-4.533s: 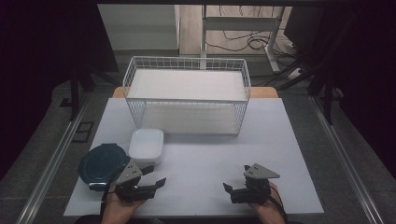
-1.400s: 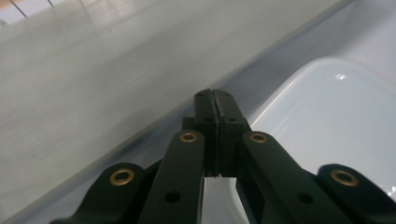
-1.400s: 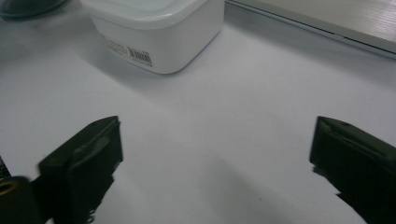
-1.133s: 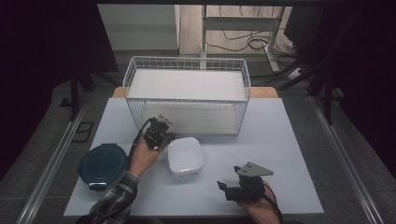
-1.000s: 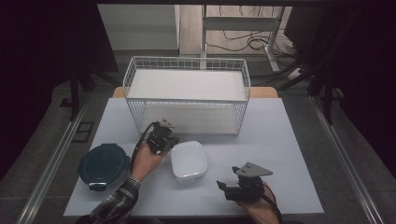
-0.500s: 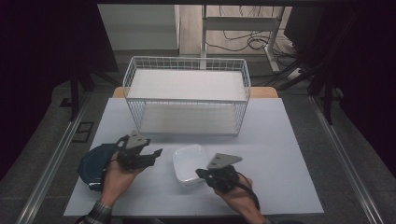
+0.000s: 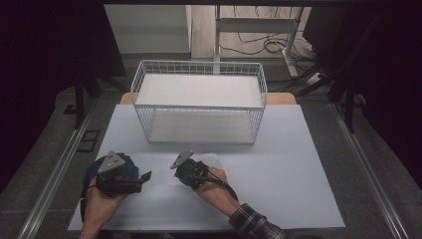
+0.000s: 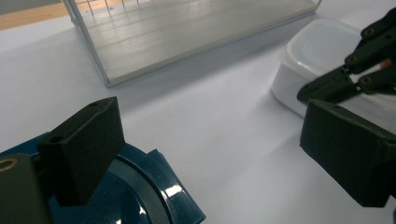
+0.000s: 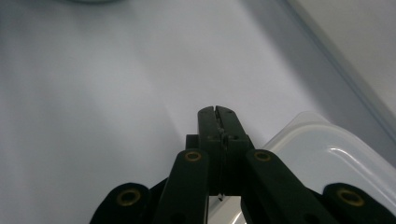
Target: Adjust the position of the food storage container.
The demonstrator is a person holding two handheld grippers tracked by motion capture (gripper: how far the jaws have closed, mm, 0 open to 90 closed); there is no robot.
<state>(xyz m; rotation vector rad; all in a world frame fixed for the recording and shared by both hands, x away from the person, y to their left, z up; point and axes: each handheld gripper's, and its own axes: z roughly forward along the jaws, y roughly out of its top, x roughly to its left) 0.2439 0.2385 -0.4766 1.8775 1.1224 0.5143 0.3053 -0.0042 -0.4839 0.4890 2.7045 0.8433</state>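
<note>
On the table (image 7: 298, 164), the right claw (image 9: 217, 112) is closed on the white container (image 8: 322, 51) rim. The left claw (image 8: 224, 154) hangs wide open above the blue lid (image 8: 135, 196); lid not yet fitted.

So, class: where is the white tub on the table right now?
In the high view the white tub sits near the table's middle, just in front of the wire basket, partly under the right gripper; the blue lid lies to its left.

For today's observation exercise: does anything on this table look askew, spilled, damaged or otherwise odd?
Nothing stands out. The white wire basket stands upright, the white plastic container sits flat beside the shut right gripper, and the dark blue round lid lies flat under the open left gripper.
</note>
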